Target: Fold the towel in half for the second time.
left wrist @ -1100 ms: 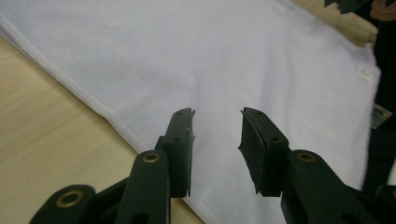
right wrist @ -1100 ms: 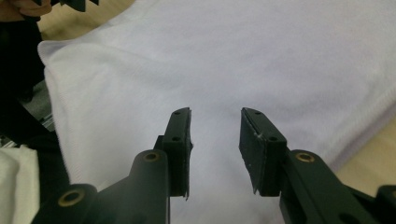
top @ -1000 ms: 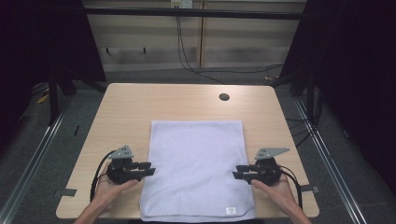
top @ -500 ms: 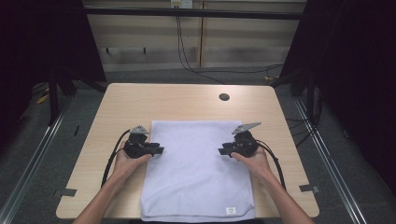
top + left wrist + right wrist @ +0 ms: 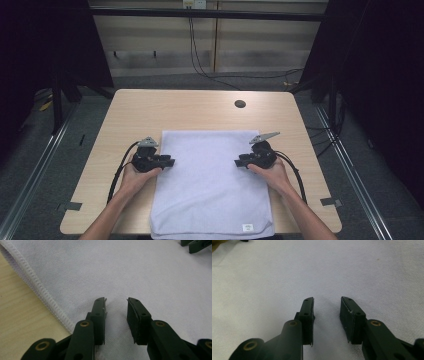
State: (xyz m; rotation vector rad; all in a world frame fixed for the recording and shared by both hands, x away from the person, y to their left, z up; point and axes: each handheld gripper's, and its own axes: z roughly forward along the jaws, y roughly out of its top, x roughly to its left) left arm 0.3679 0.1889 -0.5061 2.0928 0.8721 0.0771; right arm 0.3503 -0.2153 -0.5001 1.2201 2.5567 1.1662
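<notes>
Flat on the pale wooden worktop (image 5: pixel 130 112): a white towel (image 5: pixel 210 185), spread out square, its near hem at the worktop's six o'clock edge, its far hem roughly at the centre. Near the towel's six o'clock hem, toward five o'clock, a small sewn label (image 5: pixel 247 227). On the towel's nine o'clock side, the left gripper (image 5: pixel 170 162), held in the person's left hand (image 5: pixel 134 177), fingers pointing toward three o'clock and lying just over the stitched hem. In the left gripper view, fingers (image 5: pixel 98 312) parted with a gap between them, bare towel cloth showing in that gap, nothing pinched; jaws have just been closing a little, towel under them but not gripped; stitched hem (image 5: pixel 37 287) running along the worktop's wood at the view's nine o'clock. On the towel's three o'clock side, the right gripper (image 5: pixel 239 162), held in the right hand (image 5: pixel 272 175), fingers pointing toward nine o'clock, facing the left gripper across the cloth, well apart from it. In the right gripper view, fingers (image 5: pixel 308 312) likewise parted, plain towel cloth between and beneath them, nothing clamped. At the worktop's one o'clock, well away from the towel, a round dark hole (image 5: pixel 240 104). Black cable (image 5: pixel 120 170) trailing back from the left gripper.
</notes>
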